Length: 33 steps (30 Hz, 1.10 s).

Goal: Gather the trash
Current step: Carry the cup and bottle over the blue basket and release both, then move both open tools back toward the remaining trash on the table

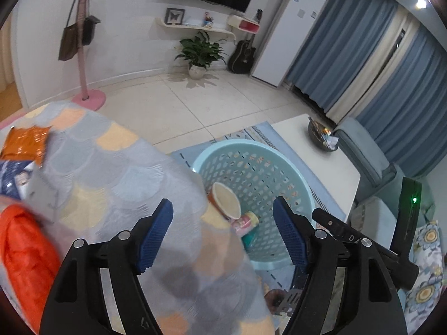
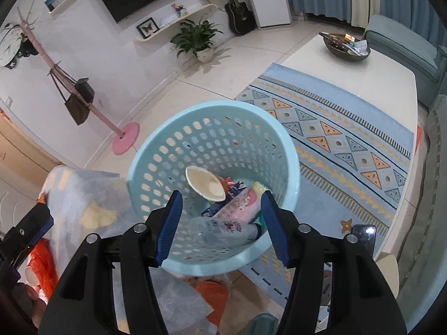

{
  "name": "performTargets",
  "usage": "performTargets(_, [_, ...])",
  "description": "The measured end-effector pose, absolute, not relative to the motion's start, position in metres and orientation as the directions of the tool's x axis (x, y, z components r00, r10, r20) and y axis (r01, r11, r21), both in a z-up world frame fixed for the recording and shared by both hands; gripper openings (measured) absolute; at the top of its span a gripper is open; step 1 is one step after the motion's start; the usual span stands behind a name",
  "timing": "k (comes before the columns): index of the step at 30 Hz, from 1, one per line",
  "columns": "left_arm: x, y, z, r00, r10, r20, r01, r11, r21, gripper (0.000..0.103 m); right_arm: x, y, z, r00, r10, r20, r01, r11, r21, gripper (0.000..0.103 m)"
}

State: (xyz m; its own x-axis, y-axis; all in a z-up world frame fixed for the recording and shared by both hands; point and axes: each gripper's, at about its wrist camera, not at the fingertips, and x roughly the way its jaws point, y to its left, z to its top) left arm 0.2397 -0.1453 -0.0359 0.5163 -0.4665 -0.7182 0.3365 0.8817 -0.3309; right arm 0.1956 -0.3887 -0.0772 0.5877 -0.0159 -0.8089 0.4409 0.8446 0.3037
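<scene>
Blue basket (image 2: 290, 150) – cup (image 2: 205, 184), bottle (image 2: 223, 227) inside.

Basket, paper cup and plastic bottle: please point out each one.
Basket (image 2: 290, 150), right wrist view, on its rim.
Paper cup (image 2: 205, 184), right wrist view, inside its mouth.
Plastic bottle (image 2: 223, 227), right wrist view, on its label.

Tiled floor (image 2: 195, 89) carries a patterned blue rug (image 2: 343, 150) with the perforated light-blue basket (image 2: 156, 150) on it, a pink coat-rack base (image 2: 126, 138) and potted plant (image 2: 199, 39); white table (image 2: 363, 75) holds a dark bowl (image 2: 346, 47); scale-patterned cloth surface (image 1: 111, 167) bears orange wrapper (image 1: 26, 142).
</scene>
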Motion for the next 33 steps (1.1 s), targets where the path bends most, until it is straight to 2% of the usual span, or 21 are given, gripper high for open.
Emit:
performTargets(7, [0.212, -0.093, -0.009, 0.598, -0.435, -0.674, 0.273, 0.900, -0.338, 0.072, 0.185, -0.349, -0.036, 0.644, 0.016, -0.765, 0.340, 0.890, 0.305, 0.056])
performTargets(9, [0.202, -0.071, -0.001, 0.623, -0.422, -0.658, 0.242, 0.905, -0.351, 0.072, 0.183, -0.333, -0.025, 0.659, 0.029, -0.752, 0.302, 0.905, 0.299, 0.062])
performTargets(13, [0.185, -0.030, 0.013, 0.673, -0.385, -0.632, 0.183, 0.914, -0.361, 0.072, 0.179, -0.286, -0.002, 0.681, 0.073, -0.729, 0.188, 0.944, 0.270, 0.067])
performTargets(18, [0.162, 0.036, 0.022, 0.747, -0.259, -0.612, 0.065, 0.945, -0.322, 0.072, 0.181, -0.228, 0.011, 0.667, 0.150, -0.729, 0.042, 0.970, 0.238, 0.078])
performTargets(21, [0.156, 0.070, 0.020, 0.760, -0.181, -0.624, -0.014, 0.956, -0.294, 0.073, 0.182, -0.189, 0.015, 0.660, 0.184, -0.729, -0.040, 0.977, 0.211, 0.081])
performTargets(23, [0.152, 0.094, 0.016, 0.761, -0.128, -0.636, -0.079, 0.955, -0.286, 0.078, 0.185, -0.164, 0.014, 0.648, 0.200, -0.735, -0.087, 0.978, 0.190, 0.082])
performTargets(27, [0.148, 0.135, 0.002, 0.749, -0.036, -0.662, -0.187, 0.947, -0.263, 0.079, 0.190, -0.124, 0.006, 0.622, 0.241, -0.745, -0.159, 0.970, 0.181, 0.084])
performTargets(33, [0.141, 0.187, -0.023, 0.709, -0.044, -0.703, -0.282, 0.897, -0.340, 0.079, 0.204, -0.085, -0.026, 0.590, 0.318, -0.742, -0.225, 0.948, 0.227, 0.085])
